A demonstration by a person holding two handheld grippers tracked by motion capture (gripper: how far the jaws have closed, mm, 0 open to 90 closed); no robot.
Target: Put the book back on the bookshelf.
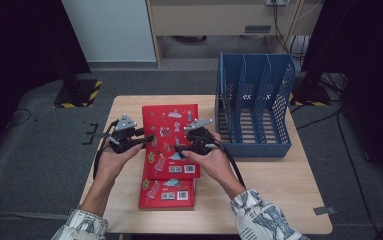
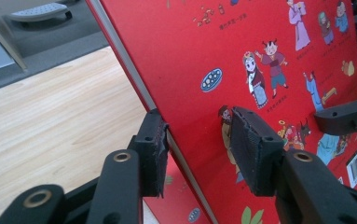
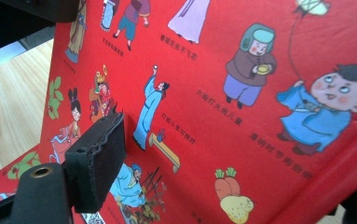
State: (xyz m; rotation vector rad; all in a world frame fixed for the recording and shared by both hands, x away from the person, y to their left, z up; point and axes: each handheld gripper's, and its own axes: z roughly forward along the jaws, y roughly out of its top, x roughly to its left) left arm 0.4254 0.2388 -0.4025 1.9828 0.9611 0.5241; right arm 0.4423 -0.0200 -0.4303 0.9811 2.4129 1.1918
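Setting: wooden table (image 1: 279, 200) ringed by dark curtains, a blue slotted file rack (image 1: 255, 107) at its far right.
Object: red picture book (image 1: 171, 135) was lifted and tilted above a second red book (image 1: 166, 195) lying flat.
Left gripper (image 1: 148, 139): jaws clamped across the book's left edge, one either side of the cover.
Right gripper (image 1: 179, 149): one jaw lay on the cover; closure could not be told.
Purpose: seemingly a two-handed hold, steadying the book for the rack.

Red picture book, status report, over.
Left claw shut on upper red picture book, right claw clamping its other edge. Book lifted, tilted off second red book. Blue file rack beside, path open.
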